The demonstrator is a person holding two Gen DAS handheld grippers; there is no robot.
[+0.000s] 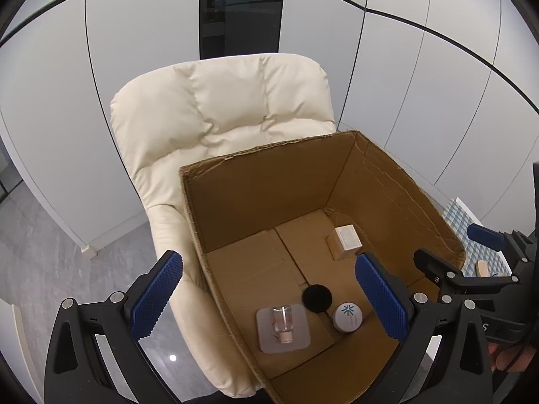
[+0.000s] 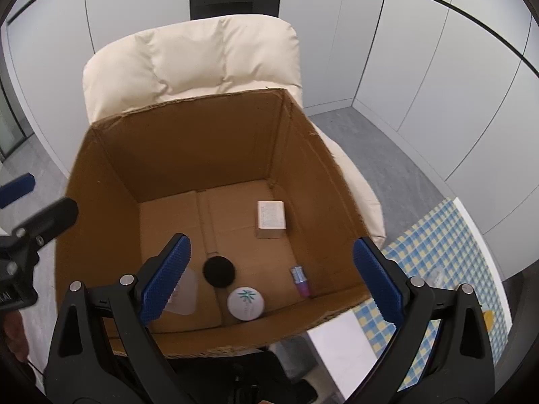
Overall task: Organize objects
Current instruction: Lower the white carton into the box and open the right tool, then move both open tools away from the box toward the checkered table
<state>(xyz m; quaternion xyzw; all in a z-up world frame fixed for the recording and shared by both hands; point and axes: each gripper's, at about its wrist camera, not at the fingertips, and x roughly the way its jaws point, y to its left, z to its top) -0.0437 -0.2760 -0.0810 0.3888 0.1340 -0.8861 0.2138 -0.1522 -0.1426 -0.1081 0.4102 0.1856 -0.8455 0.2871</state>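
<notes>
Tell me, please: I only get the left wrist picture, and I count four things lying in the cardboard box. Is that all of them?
Observer: No, there is a fifth. A small tube with a purple end lies on the floor of the cardboard box, close to its right wall. Your view does not show it.
Operator: I see only a bit of the other gripper at my right edge. Is it carrying anything?
Observer: No. The right gripper points down into the box with its jaws wide open and nothing between them.
</notes>
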